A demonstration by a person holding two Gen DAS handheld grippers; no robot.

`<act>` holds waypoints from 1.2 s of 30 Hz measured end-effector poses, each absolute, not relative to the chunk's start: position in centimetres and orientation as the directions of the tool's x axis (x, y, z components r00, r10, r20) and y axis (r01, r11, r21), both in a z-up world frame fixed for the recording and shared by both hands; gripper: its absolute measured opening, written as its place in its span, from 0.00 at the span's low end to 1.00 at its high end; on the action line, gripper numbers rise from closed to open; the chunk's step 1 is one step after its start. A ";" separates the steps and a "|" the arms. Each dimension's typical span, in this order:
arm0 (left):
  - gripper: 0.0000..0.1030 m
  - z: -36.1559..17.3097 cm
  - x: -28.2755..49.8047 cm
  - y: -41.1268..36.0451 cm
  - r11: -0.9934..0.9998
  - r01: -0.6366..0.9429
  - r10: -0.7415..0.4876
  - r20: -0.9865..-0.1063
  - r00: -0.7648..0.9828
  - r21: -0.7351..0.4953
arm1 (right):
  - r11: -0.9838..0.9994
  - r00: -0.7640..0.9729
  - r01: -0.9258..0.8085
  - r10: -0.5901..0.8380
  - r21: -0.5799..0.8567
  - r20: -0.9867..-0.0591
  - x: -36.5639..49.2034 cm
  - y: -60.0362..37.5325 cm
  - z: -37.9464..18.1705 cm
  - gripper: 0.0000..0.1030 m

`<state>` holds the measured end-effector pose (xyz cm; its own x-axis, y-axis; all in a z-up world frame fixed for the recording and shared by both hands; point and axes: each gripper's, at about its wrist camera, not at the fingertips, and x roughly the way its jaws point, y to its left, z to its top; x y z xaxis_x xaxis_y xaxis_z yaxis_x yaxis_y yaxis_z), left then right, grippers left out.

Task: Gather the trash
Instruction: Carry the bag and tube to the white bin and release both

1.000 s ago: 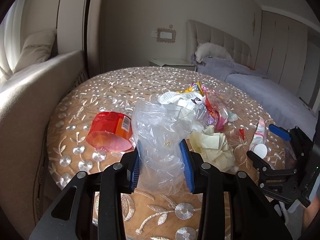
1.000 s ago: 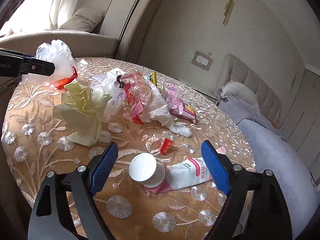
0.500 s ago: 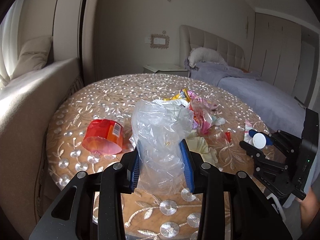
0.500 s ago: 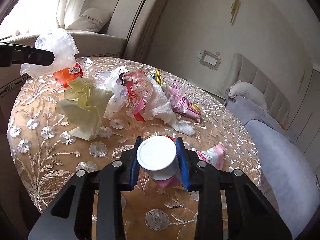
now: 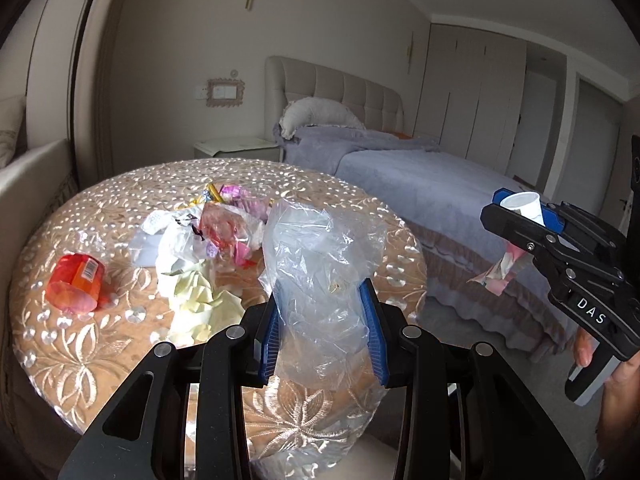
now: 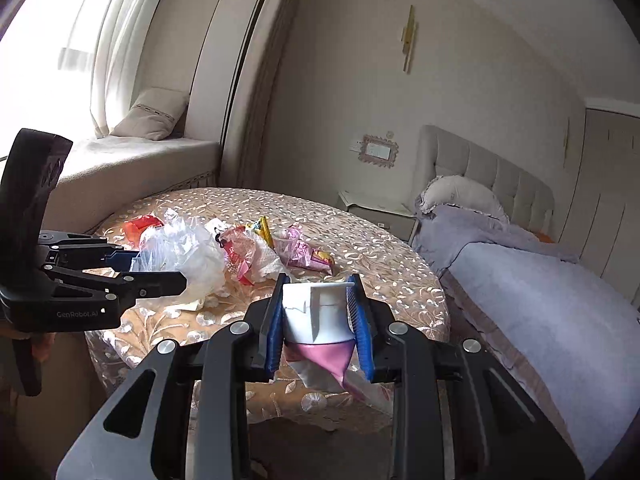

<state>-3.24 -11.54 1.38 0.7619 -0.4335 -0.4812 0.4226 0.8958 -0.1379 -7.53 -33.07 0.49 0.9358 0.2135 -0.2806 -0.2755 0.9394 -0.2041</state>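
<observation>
Grippers: two, left gripper (image 5: 324, 336) and right gripper (image 6: 318, 320).
Table (image 5: 120, 344): one, round.
Clear bags: one, bag (image 5: 320, 272) in the left gripper.
White cups: one, cup (image 6: 316, 312) in the right gripper, with one pink wrapper (image 6: 328, 364) pinched under it.
Orange tubs: one, tub (image 5: 74, 282) lying on its side on the table.
Clear plastic cups: one, plastic cup (image 6: 285, 240) in the pile.
Yellow paper: one crumpled wad, paper (image 5: 196, 304).
Mixed wrappers in the pile (image 5: 220, 232): several, tangled, no exact count possible.
Bed (image 5: 420, 172): one.
Pillows: two, bed pillow (image 5: 320, 116) and seat cushion (image 6: 154, 114).
Nightstand (image 5: 236, 148): one.
Hands visible: one, hand (image 5: 616, 384).
</observation>
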 end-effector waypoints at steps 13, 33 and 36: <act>0.35 -1.6 -7.8 -22.5 0.744 0.649 -0.615 -0.540 0.574 -0.158 | 0.990 0.952 -0.100 0.067 -0.096 -0.297 -14.4 -39.8 -1.8 0.30; 0.35 -9.9 -10.9 -36.0 0.565 0.817 -0.610 -0.725 0.321 -0.115 | 0.993 0.918 0.015 0.033 0.118 -0.394 -15.5 -49.0 -8.8 0.30; 0.35 -11.2 -10.5 -37.3 0.550 0.826 -0.599 -0.749 0.284 -0.126 | 0.990 0.910 0.023 0.036 0.137 -0.413 -15.2 -50.0 -9.9 0.30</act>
<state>-10.48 -37.29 -11.24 0.2843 -0.5988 -0.7488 0.8259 0.5496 -0.1259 -15.18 -50.01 -9.92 0.9101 0.0359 -0.4128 0.0229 0.9903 0.1367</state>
